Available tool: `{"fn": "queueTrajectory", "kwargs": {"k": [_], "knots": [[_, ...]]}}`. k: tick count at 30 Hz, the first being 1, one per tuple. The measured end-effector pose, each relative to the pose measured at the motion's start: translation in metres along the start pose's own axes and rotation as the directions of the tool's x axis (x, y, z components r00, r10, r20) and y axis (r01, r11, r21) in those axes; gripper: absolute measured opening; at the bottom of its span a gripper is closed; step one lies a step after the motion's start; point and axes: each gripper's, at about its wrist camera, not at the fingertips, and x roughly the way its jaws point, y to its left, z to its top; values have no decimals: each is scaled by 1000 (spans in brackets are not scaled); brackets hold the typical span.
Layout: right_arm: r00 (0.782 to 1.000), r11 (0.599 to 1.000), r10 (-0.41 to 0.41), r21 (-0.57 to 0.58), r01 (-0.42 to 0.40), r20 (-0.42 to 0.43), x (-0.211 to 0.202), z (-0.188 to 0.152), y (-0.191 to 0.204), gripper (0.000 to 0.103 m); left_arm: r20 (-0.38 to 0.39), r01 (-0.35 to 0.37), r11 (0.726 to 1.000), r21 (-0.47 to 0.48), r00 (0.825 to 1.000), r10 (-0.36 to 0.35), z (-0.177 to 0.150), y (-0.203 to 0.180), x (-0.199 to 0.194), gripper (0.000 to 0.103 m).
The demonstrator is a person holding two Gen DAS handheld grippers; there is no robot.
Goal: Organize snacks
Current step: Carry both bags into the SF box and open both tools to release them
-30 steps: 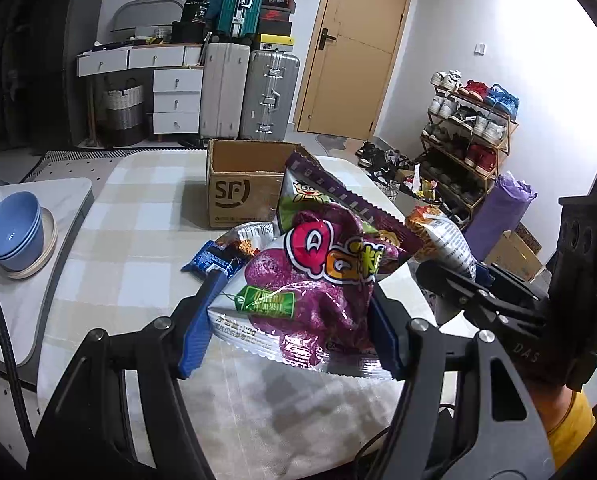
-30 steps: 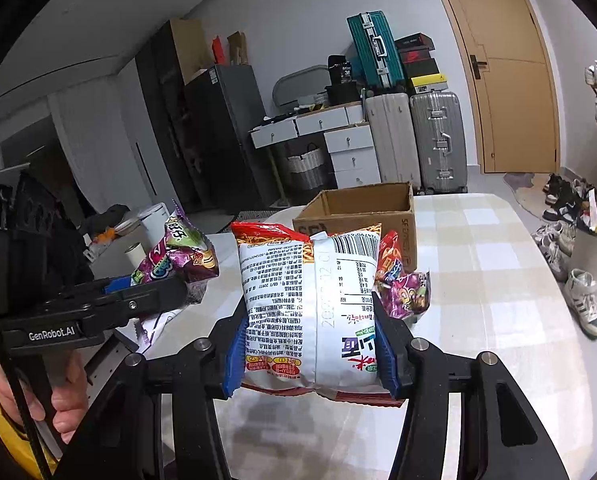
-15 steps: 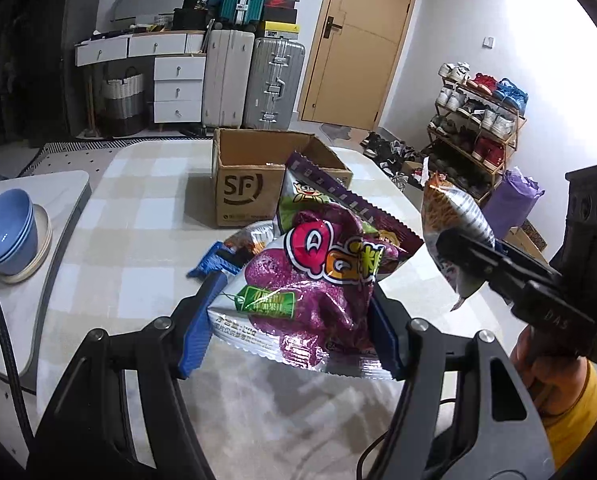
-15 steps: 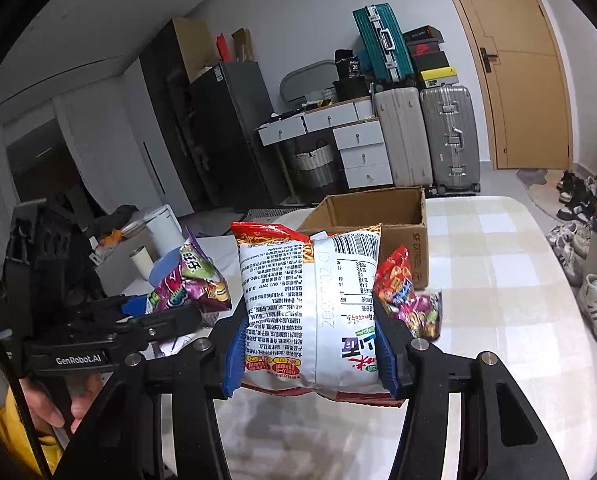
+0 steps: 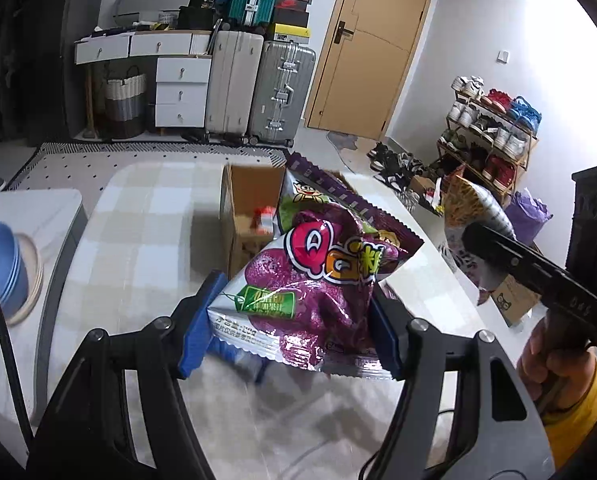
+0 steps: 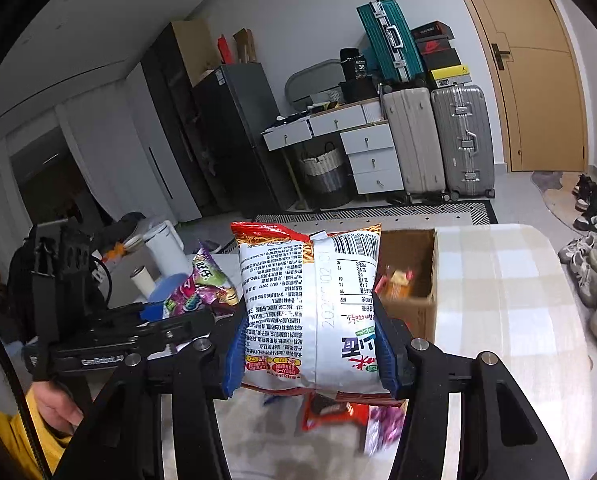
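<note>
Snacks are now closer to the cardboard box (image 5: 254, 216): we carry the purple bag (image 5: 318, 284) in the left gripper (image 5: 288, 334) and the white noodle bag (image 6: 310, 312) in the right gripper (image 6: 310, 354), jaws clamped on both, above the bench (image 5: 138, 220), so dropping them in looks next.

cardboard box (image 5: 250, 216) on the table (image 5: 138, 240) toward its far edge, small packets (image 6: 334, 410) on the table nearer the near edge, bowls (image 5: 2, 268) on a side counter beyond the table's left edge
</note>
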Motion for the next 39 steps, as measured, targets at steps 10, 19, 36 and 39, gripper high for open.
{"fn": "queueTrajectory", "kwargs": {"k": [10,19,36,39], "knots": [[998,999,-53,0,53,-25,55,57,-26,53,-34,-34,999,-11,999,34,82,4,88,65],[993,996,-85,13,86,-86,113,86,-55,53,-124,-44,999,-25,991,40,124,14,185,65],[944,994,-97,19,108,-316,215,66,-98,53,-290,-52,997,64,955,69,130,26,310,65],[941,993,-95,32,112,-326,220,68,-104,54,-290,-60,995,83,954,82,128,24,317,65]]}}
